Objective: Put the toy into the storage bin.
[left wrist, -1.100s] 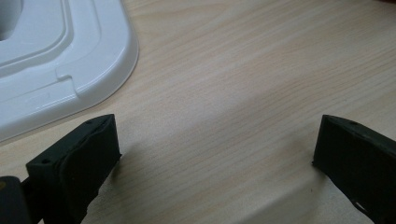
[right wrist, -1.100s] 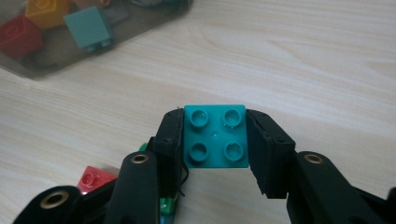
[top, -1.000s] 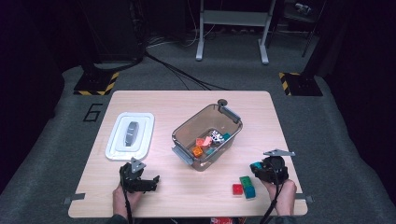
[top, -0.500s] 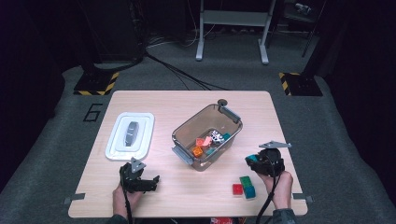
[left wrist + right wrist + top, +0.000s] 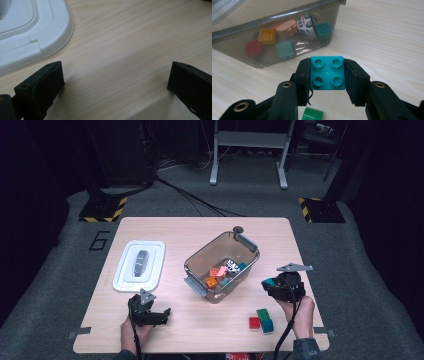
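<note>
Teal brick is pinched in the right gripper at lower centre of its view, the clear bin lying just above-left, while the left gripper rests spread apart.

One bin and one white lid are seen on the table. Inside the bin, five bricks and one toy car are counted: red, orange, pink and two teal. One teal brick is held between jaws. Three loose bricks are counted on the table. Two grippers are present: left, right.
</note>
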The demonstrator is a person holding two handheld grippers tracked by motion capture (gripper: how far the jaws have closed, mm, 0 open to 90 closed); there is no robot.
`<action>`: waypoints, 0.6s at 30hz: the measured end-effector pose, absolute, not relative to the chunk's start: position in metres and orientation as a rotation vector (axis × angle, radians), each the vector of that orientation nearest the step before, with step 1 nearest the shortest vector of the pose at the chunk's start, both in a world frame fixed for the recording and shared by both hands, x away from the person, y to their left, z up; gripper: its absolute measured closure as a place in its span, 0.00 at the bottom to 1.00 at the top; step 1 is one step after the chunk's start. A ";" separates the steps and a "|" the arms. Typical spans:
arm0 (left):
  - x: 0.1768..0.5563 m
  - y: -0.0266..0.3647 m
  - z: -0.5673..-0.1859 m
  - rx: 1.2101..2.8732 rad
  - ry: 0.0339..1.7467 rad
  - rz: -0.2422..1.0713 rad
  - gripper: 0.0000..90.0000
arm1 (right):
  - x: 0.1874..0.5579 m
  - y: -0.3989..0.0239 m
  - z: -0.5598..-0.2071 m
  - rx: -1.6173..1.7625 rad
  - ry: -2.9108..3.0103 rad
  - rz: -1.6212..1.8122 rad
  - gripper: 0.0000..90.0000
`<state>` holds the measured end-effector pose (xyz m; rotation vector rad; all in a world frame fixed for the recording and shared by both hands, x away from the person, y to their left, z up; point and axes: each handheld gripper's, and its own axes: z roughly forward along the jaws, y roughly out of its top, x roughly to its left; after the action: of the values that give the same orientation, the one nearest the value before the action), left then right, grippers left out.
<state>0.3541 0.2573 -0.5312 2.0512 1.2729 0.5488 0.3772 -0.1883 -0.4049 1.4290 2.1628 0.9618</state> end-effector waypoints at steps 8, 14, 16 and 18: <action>0.354 0.257 -0.531 2.051 1.273 0.549 0.00 | 0.384 -0.186 -0.385 1.393 2.151 0.974 0.65; 0.354 0.257 -0.531 2.051 1.272 0.548 0.00 | 0.390 -0.183 -0.373 1.365 2.143 0.995 0.65; 0.354 0.257 -0.531 2.051 1.273 0.548 0.00 | 0.392 -0.181 -0.369 1.366 2.141 1.007 0.65; 0.354 0.257 -0.531 2.051 1.273 0.548 0.00 | 0.394 -0.179 -0.366 1.358 2.141 1.012 0.65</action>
<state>0.3542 0.2575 -0.5312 2.0512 1.2726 0.5476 0.3944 -0.1792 -0.3655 1.3575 2.1410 1.0118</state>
